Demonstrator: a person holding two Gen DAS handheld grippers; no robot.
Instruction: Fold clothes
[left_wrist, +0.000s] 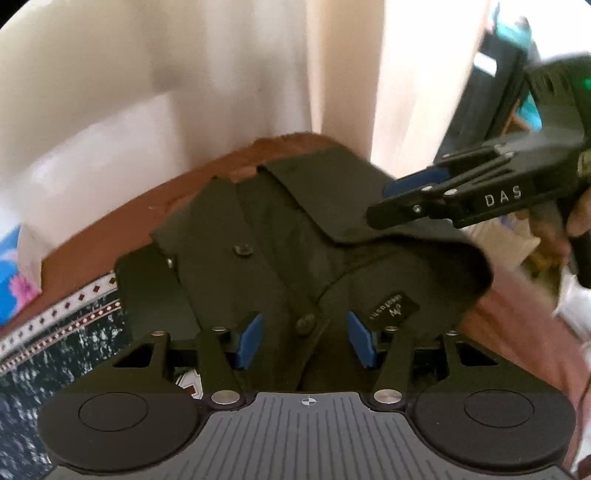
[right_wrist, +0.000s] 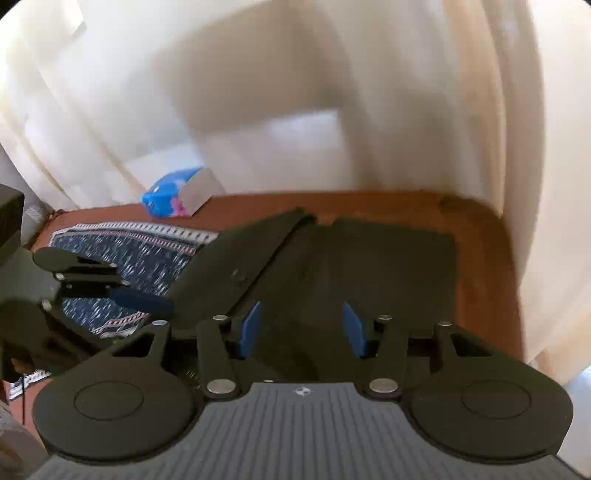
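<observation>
A dark olive garment (left_wrist: 280, 236) with buttons and a small label lies folded on a brown table (left_wrist: 110, 221); it also shows in the right wrist view (right_wrist: 369, 258). My left gripper (left_wrist: 304, 338) is open, its blue pads on either side of the garment's near button placket, low over the cloth. My right gripper (right_wrist: 301, 328) is open just above the garment's near edge. In the left wrist view the right gripper (left_wrist: 391, 199) hovers over the garment's right fold. In the right wrist view the left gripper (right_wrist: 147, 301) sits at the garment's left edge.
A dark blue patterned cloth (right_wrist: 133, 254) lies on the table left of the garment, also in the left wrist view (left_wrist: 55, 354). A blue tissue pack (right_wrist: 181, 195) sits at the table's far left. Cream curtains (right_wrist: 295, 92) hang behind the table's far edge.
</observation>
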